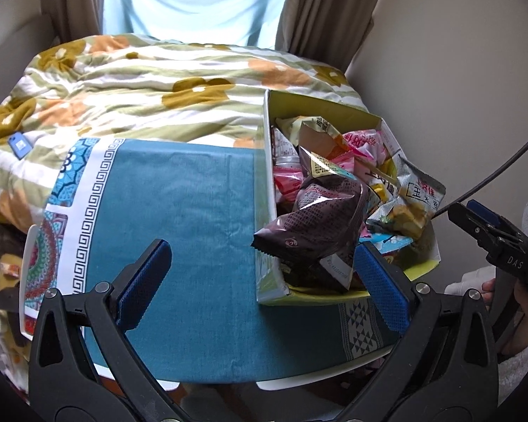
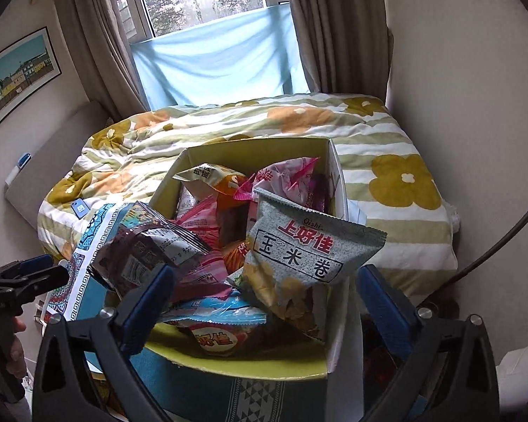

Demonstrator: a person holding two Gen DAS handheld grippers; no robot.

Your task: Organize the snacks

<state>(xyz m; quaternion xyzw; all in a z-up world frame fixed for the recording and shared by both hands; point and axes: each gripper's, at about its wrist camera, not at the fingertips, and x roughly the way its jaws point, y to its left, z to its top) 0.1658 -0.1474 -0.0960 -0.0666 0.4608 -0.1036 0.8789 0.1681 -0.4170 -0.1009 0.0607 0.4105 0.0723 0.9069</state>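
Crinkly foil snack bags overfill the open cardboard box on your teal cloth worktop, at 3 o'clock. Your right gripper tilts down, jaws fully spread, empty; left gripper likewise wide, holding nothing.

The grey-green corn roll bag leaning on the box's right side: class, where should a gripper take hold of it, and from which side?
Grip the corn roll bag by its flat crimped top seal, coming from above on the right. That edge sticks up clear of the box and the other packets, while its puffy lower body is wedged among them. The open right gripper hangs nearest.
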